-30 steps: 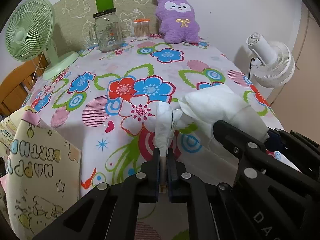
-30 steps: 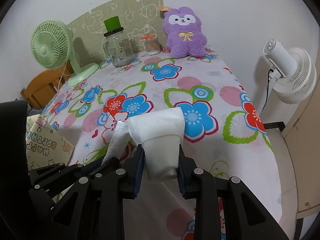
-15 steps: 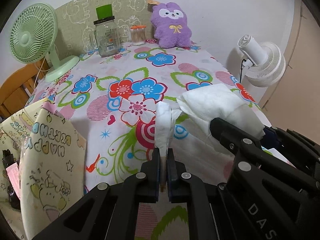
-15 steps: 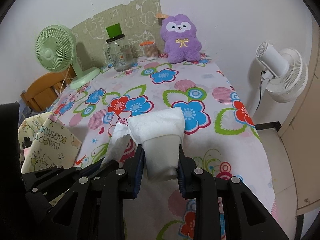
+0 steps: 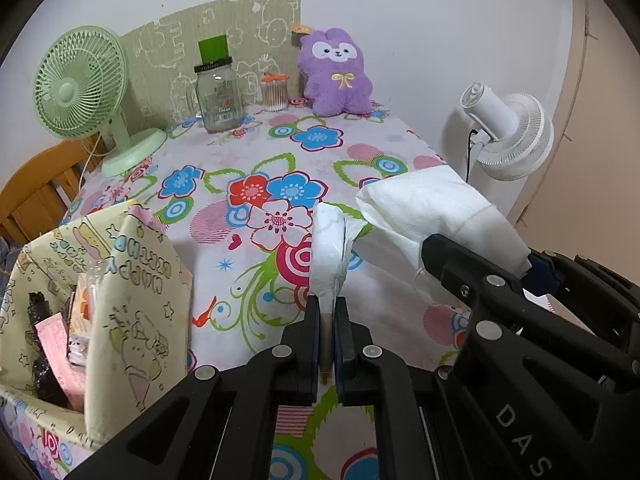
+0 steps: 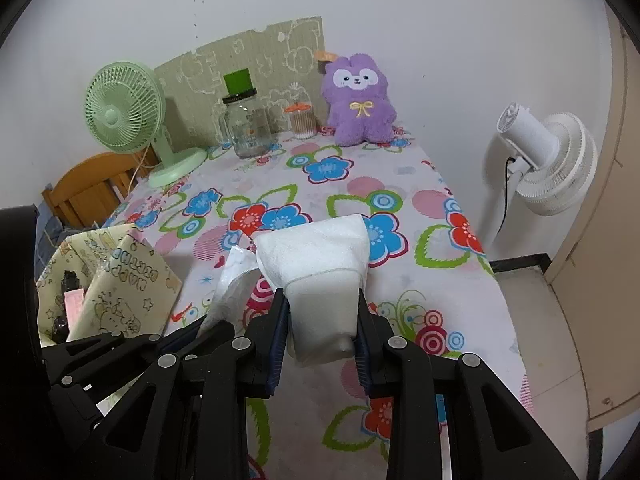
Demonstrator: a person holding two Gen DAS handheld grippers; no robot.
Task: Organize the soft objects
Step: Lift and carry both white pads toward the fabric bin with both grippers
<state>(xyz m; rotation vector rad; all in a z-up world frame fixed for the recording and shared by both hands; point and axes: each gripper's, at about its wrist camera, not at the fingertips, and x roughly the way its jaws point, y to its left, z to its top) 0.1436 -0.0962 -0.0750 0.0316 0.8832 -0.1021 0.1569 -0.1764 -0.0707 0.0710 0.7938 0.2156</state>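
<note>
Left hand-held gripper (image 5: 327, 308): jaws pressed together on a thin fold of white tissue (image 5: 330, 240), which stands up from the fingertips, clear of the tabletop.
Right hand-held gripper (image 6: 322, 312): jaws partly closed, pinching a white tissue pack (image 6: 320, 280) by its sides; the soft pack bulges out beyond the pads and is held above the cloth.
Between the two: the tissue fold runs from the left hand-held gripper across to the pack's front end; in the left wrist view the right hand-held gripper (image 5: 476, 264) sits just to the right of the left one.
Left of the left hand-held gripper: an open yellow cartoon-print gift bag (image 5: 132, 320) with mirrored birthday lettering stands at the near edge, small items inside it too jumbled to tell.
Beyond the hand-held grippers: a tabletop (image 6: 304, 176) covered in a white cloth printed with red, blue and pink flowers.
Far left: a pale green desk fan (image 5: 84, 92) stands on the cloth, a wooden chair back (image 5: 36, 192) behind it.
Far centre: a clear glass jar (image 5: 218, 96) with a dark lid, just beside it a small tub of cotton swabs (image 5: 275, 94) with an orange lid.
Far right of centre: a purple plush toy (image 5: 336, 74) sits upright against the wall, beside a green patterned board (image 5: 248, 36).
Off the tabletop, right: a white standing fan (image 6: 548, 160) near the wall.
</note>
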